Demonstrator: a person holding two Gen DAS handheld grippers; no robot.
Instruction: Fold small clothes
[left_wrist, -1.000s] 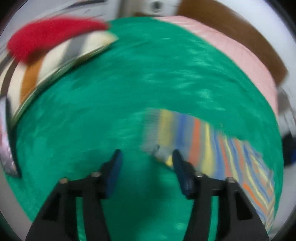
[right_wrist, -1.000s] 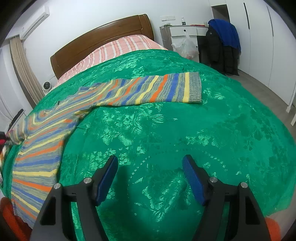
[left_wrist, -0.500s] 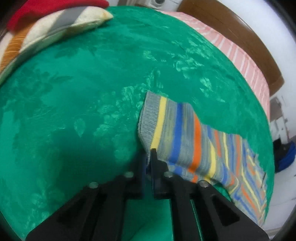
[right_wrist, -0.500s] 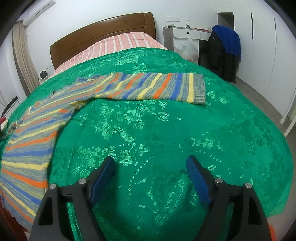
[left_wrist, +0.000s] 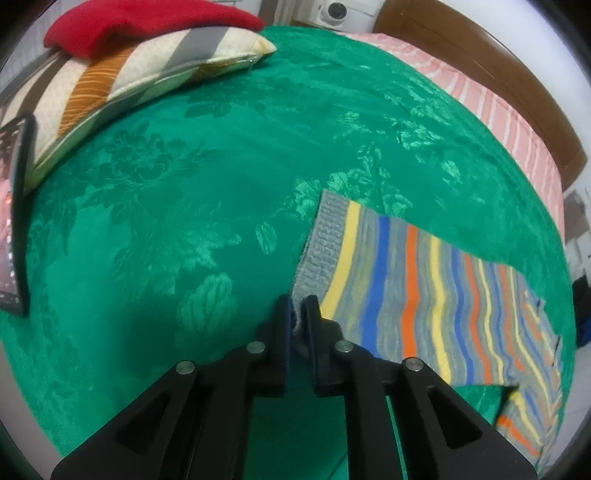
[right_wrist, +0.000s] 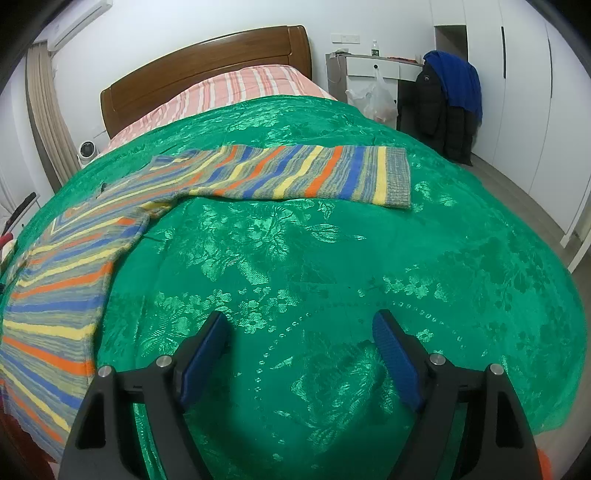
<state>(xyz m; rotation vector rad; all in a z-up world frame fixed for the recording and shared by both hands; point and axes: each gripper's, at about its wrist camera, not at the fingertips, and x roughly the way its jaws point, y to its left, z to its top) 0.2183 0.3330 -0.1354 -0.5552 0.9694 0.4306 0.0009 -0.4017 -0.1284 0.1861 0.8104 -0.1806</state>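
One sleeve cuff was all the left tongs (left_wrist: 297, 310) gripped: their jaws had pinched the near corner of the grey ribbed cuff of the striped knitted sweater (left_wrist: 424, 295), whose sleeve ran away to the right toward the body. The sweater, banded in yellow, blue, orange and grey, lay flat with arms outspread on the green patterned satin bedspread (right_wrist: 295, 266). The right tongs (right_wrist: 301, 350) hovered wide and empty, well short of the other sleeve, which lay crosswise ahead
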